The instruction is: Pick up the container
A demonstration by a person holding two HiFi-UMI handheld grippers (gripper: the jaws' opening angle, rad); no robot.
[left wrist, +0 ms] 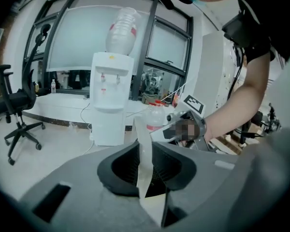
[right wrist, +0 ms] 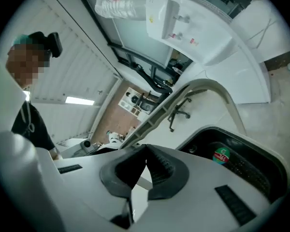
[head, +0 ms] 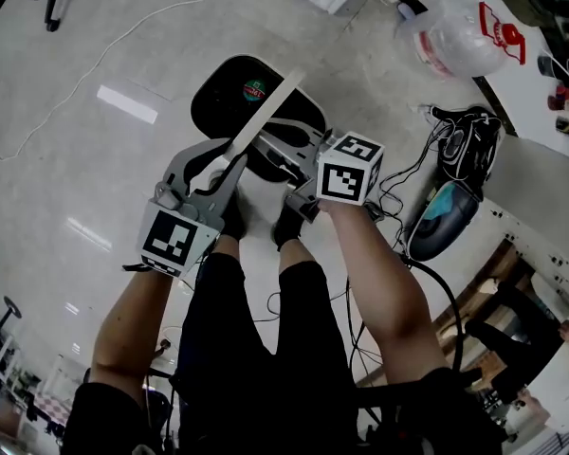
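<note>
Left tool is clenched on a long pale strip, the handle of the container. In the left gripper view the strip stands up out of the seam between the two dark pads, which press on it from both sides. Seen from the head view, this tool grips the handle at its near, lower end, and the handle runs away from the tool, forward and to its right.

That long axis is the relation that matters. The handle slants from the left tool's jaws up across the black container, which sits just ahead of both tools and below them, beyond the person's shoes and over the pale floor. A round green and red sticker shows inside the container. Whether the container rests on the floor or already hangs from the handle cannot be told from these views.

Right tool is clenched too, its pad tips meeting in a point. The ribbed underside of the handle passes right at those tips and arches away toward the container's dark opening, which lies ahead and to the right of this tool. Nothing shows plainly between its pads, so it cannot be told whether this tool nips the handle's edge or only sits against it.

Judging from this, the left tool has the firmer hold, and a lift would pull along the handle's slant rather than straight above the container, so the container could swing toward the left tool.
</note>
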